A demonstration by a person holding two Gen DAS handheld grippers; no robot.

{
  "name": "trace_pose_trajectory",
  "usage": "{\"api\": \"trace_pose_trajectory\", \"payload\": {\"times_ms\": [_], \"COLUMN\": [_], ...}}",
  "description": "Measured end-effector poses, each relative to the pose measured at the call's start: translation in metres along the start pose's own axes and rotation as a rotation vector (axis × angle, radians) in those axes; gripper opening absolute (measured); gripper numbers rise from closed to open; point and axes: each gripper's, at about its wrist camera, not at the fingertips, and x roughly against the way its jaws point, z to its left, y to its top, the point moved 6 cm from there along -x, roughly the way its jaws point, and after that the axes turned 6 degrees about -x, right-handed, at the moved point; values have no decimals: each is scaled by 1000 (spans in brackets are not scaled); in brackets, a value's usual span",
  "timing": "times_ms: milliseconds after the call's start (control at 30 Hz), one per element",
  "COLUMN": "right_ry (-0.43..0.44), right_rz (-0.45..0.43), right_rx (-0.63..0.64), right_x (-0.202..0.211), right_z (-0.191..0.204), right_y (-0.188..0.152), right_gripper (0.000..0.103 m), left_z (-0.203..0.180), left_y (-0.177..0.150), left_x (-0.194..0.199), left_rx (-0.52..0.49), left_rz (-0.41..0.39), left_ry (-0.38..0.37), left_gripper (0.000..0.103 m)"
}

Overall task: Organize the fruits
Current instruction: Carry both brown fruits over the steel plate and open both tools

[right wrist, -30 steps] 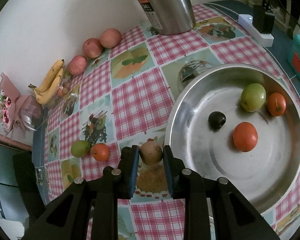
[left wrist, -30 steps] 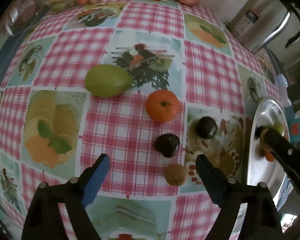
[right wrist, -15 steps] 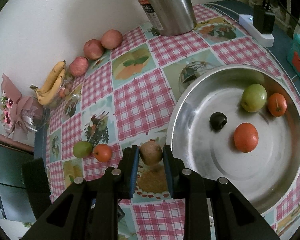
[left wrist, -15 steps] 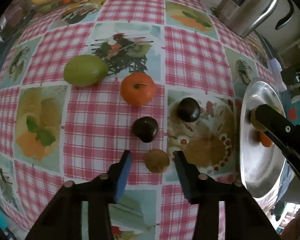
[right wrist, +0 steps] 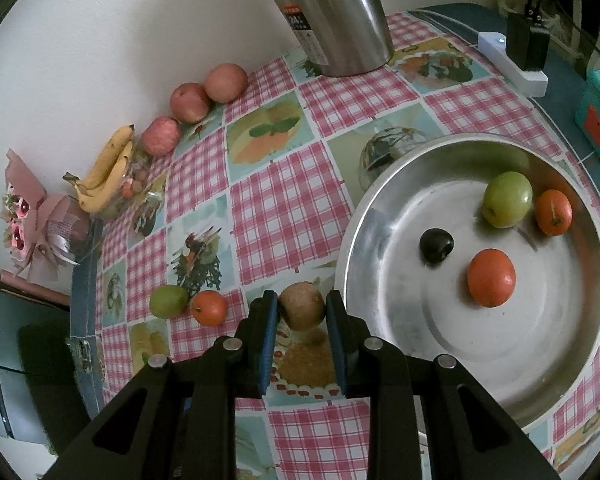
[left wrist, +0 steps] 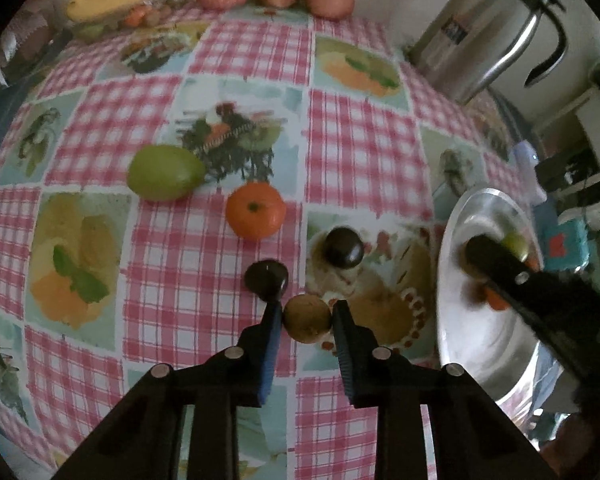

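I am working two hand-held grippers over a table covered in a pink checked cloth point(left wrist: 352, 152) printed with fruit pictures.

My left gripper point(left wrist: 306, 318) points steeply down at the cloth, its jaws pinched on a small brown fruit point(left wrist: 307, 319), a pad pressing on each side. Just beyond it lie two dark plums point(left wrist: 266, 278) on the cloth, then an orange tangerine point(left wrist: 255, 210), and to the left of that a green fruit point(left wrist: 165, 173).

My right gripper point(right wrist: 301, 314) is also pressed closed on a second brown fruit point(right wrist: 302, 306) of the same kind, held just beside the left rim of a wide steel basin point(right wrist: 384, 216). Whether this fruit touches the cloth I cannot tell. Inside the basin lie a green apple point(right wrist: 507, 199), a small tangerine point(right wrist: 553, 212) against the far wall next to it, a larger orange point(right wrist: 491, 277) nearer the middle, and one dark plum point(right wrist: 436, 245).

Along the white wall at the back of the table sit three red apples point(right wrist: 225, 82) in a row, a bunch of bananas point(right wrist: 108, 166) resting on a clear bag of small fruit, and a pink wrapped bouquet point(right wrist: 36, 224). A tall steel thermos jug point(right wrist: 332, 16) stands near the far corner, with a white power strip point(right wrist: 512, 60) and a teal box point(right wrist: 598, 120) to its right
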Motion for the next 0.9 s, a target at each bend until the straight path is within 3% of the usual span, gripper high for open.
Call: {"api": "trace_pose_trajectory", "payload": {"times_ms": [367, 900], "right_ry": [-9, -69], "right_rz": [7, -100], "right_rx": [-30, -230], "right_x": [-1, 40], "right_z": [-12, -97], "right_y": [1, 21], "right_gripper": [26, 26], "left_z": [-15, -115], "left_y": [19, 5], "left_x": [22, 21], "left_rx": [-24, -299], "left_rz": [-89, -129], "left_ry": [-34, -91], "left_gripper": [28, 28]}}
